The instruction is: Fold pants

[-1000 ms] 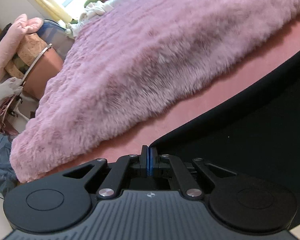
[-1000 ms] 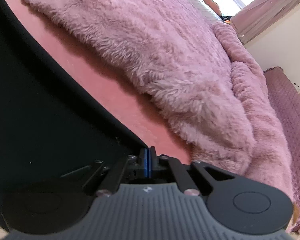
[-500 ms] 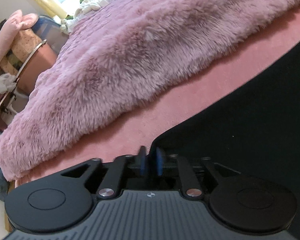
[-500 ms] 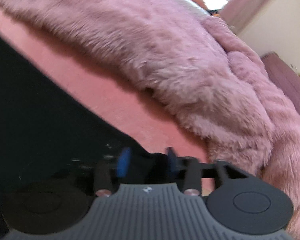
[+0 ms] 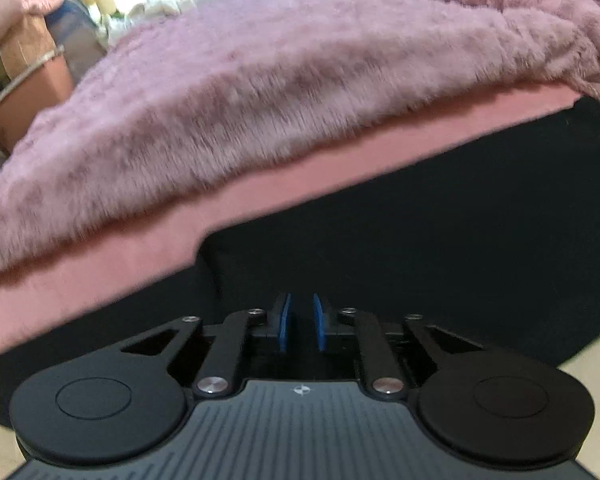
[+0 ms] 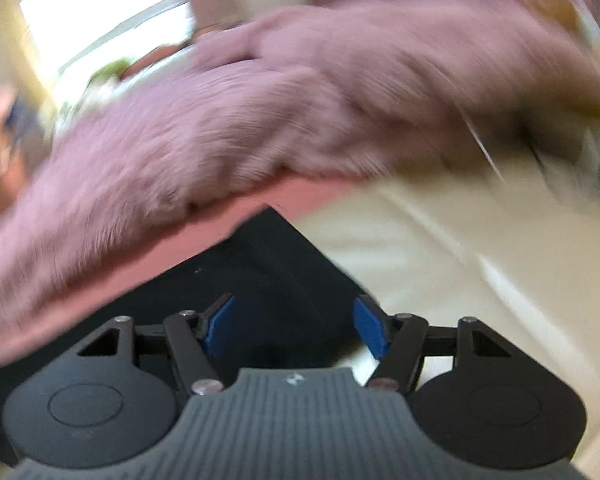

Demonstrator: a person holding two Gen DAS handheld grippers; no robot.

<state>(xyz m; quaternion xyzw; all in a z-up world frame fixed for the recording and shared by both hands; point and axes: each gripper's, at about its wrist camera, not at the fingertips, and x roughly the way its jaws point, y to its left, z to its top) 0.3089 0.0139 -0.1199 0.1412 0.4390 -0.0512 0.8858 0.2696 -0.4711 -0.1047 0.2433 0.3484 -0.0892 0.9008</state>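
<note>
two views, left wrist first: the left gripper [image 5: 300, 322] points down at the black pants [image 5: 420, 248], which lie flat on the pink sheet [image 5: 120, 256] at the bed's near edge, below the furry pink blanket [image 5: 260, 88]. its blue pads have just been closing yet show a narrow empty gap. right wrist, blurred: the right gripper [image 6: 296, 326], jaws just opening and spread wide, grasps nothing above a pants corner [image 6: 272, 248] beside the cream floor [image 6: 440, 260].
</note>
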